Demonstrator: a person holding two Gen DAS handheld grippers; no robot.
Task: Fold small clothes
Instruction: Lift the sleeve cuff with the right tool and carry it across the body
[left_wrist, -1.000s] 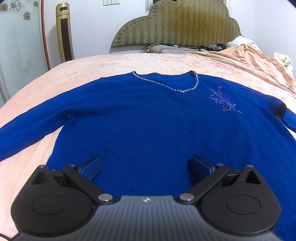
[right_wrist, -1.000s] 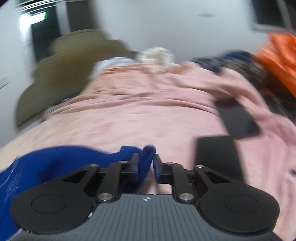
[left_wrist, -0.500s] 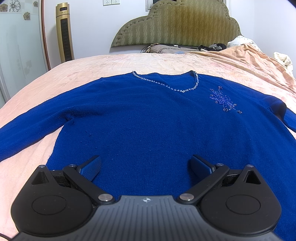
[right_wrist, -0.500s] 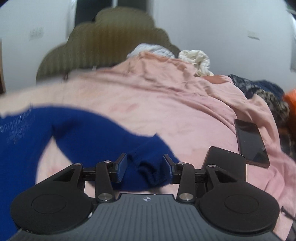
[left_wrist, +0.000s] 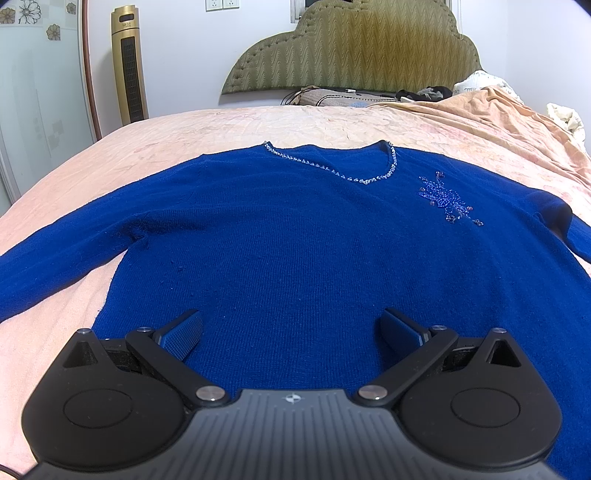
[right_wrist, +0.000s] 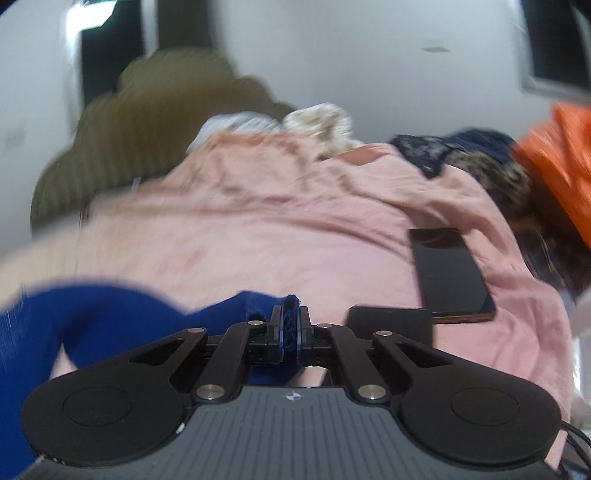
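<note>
A royal-blue knit sweater (left_wrist: 295, 236) with a beaded neckline and a sequin motif lies flat, front up, on the pink bedspread (left_wrist: 258, 122), both sleeves spread sideways. My left gripper (left_wrist: 290, 328) hovers over its lower hem, open, nothing between the fingers. In the blurred right wrist view, my right gripper (right_wrist: 290, 325) is shut on the cuff end of the sweater's sleeve (right_wrist: 258, 306), which is lifted a little off the bed and trails away to the left.
Two dark phones (right_wrist: 450, 273) lie on the bedspread just right of the right gripper. Crumpled clothes and an orange item (right_wrist: 561, 173) pile up at the far right. An olive headboard (left_wrist: 354, 48), a pillow with cables and a gold tower fan (left_wrist: 129, 62) stand beyond.
The right gripper, open around the sleeve cuff half a second ago, has shut on it, and its view has swung to the right. The left gripper and sweater body have not moved.
</note>
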